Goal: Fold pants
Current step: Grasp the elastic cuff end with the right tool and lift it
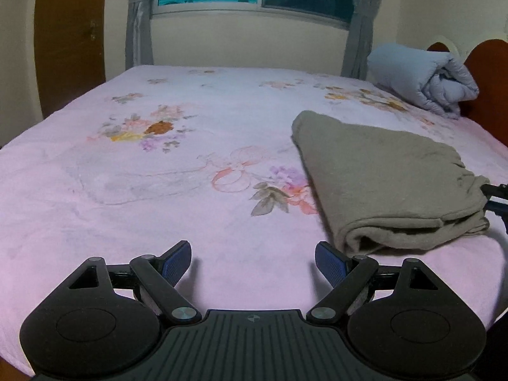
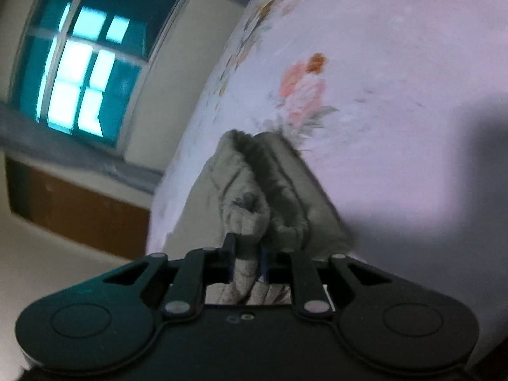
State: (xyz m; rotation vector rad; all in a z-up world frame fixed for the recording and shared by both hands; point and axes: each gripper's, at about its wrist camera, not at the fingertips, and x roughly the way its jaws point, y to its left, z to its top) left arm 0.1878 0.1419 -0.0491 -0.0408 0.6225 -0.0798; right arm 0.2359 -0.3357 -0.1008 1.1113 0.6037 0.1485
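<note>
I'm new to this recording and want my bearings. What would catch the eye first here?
A folded grey-green fabric pair of pants lies on the right side of the pink floral bedsheet. The right gripper is shut on its bunched edge, while the left gripper hangs open over bare sheet beside it. A rolled pale-blue quilt sits at the far right by the headboard.

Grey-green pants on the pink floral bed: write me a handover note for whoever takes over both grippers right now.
Left gripper: open, empty, low over the pink floral bedsheet, beside the folded edge.
Right gripper: shut on the bunched waistband end of the grey-green fleece pants.
Pants: already folded into layers, lying on the bed's right side.
Left to do: probably grip the near folded edge with the left gripper and make the next fold.
</note>
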